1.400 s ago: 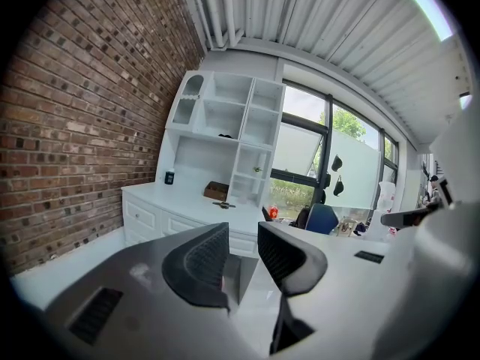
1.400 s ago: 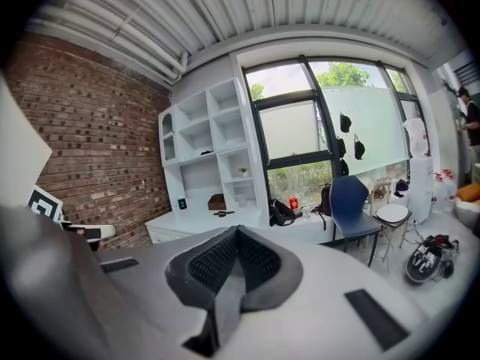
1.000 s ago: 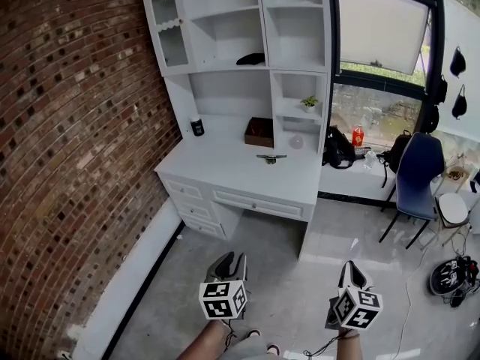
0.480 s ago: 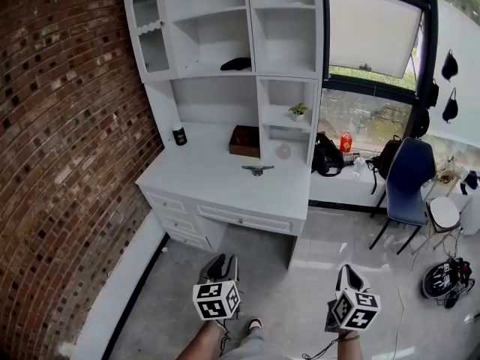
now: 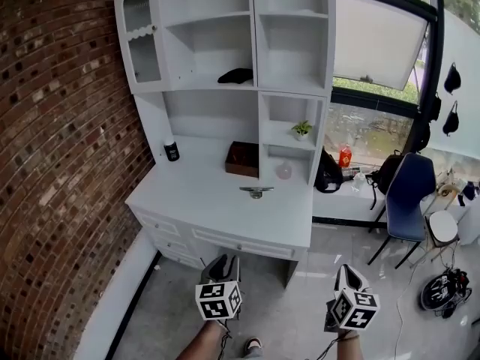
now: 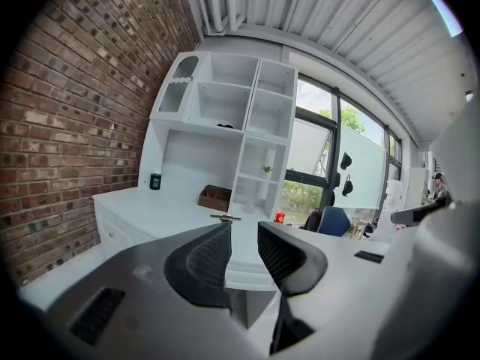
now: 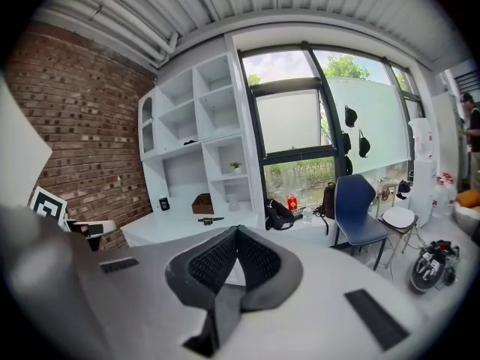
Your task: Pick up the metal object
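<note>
Well away from both tongs, the metal object [image 5: 256, 192] lies flat on the white tabletop [image 5: 202, 205], a small, dull grey piece with thin arms sticking out to either side. It sits toward the far middle of the smooth painted surface, just in front of an open brown box [image 5: 242, 158]. A dark cylindrical cup [image 5: 172, 151] stands at the far left, by the rough red brick wall [image 5: 52, 163]. A white shelf unit [image 5: 225, 43] rises from the back of the tabletop; a small potted plant [image 5: 302, 130] sits in one of its right cubbies and a black, soft-looking item [image 5: 235, 75] lies on a higher shelf. To the right, a blue chair [image 5: 405, 197] stands on the grey floor [image 5: 285, 313].

The left tongs [image 5: 227, 259] and the right tongs [image 5: 351, 271] hang low and near, over the floor, each short of the tabletop's front edge. The object lies beyond them, far and between the two.

The left gripper view shows the left tongs [image 6: 244, 231] with ribbed dark pads parted by a narrow gap, nothing between them, and the object [image 6: 225, 217] far off just above the left pad. The right gripper view shows the right tongs [image 7: 236, 232] with pads pressed together at the tips, gripping nothing, touching nothing.
</note>
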The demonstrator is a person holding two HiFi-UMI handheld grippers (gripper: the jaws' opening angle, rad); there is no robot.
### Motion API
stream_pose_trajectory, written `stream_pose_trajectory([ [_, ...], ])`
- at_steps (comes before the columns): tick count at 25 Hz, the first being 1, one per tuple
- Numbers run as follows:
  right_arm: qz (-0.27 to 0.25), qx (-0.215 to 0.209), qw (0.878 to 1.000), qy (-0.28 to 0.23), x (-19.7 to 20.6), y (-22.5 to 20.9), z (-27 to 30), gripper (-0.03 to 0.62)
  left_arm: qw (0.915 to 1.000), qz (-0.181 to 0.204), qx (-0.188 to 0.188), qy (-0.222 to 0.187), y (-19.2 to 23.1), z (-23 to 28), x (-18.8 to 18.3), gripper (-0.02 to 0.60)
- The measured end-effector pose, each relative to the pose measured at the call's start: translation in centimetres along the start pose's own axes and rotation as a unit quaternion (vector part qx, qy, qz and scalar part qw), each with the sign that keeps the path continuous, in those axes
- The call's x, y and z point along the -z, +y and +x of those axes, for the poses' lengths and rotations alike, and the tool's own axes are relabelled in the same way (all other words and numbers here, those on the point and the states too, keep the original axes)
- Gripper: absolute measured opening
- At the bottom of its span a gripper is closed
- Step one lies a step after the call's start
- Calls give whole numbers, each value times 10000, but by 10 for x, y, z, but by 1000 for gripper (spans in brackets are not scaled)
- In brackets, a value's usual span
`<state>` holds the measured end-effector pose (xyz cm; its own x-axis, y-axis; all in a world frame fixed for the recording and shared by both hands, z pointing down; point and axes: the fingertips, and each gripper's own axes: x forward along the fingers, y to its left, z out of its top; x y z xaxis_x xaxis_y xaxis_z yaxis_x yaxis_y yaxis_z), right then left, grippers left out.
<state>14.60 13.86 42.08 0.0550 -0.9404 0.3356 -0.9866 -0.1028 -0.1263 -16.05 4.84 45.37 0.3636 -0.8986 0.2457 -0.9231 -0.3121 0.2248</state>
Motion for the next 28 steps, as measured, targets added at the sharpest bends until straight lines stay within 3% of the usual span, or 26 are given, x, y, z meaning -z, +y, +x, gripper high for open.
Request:
stream_pose_trajectory([
  [12,47,154,9999,33,-19,18,77,0,9998,27,152,105,37,81,-19,110],
  [28,99,167,9992,351,-15,19,128,2,9996,9,149,250,53,129,-17,110],
])
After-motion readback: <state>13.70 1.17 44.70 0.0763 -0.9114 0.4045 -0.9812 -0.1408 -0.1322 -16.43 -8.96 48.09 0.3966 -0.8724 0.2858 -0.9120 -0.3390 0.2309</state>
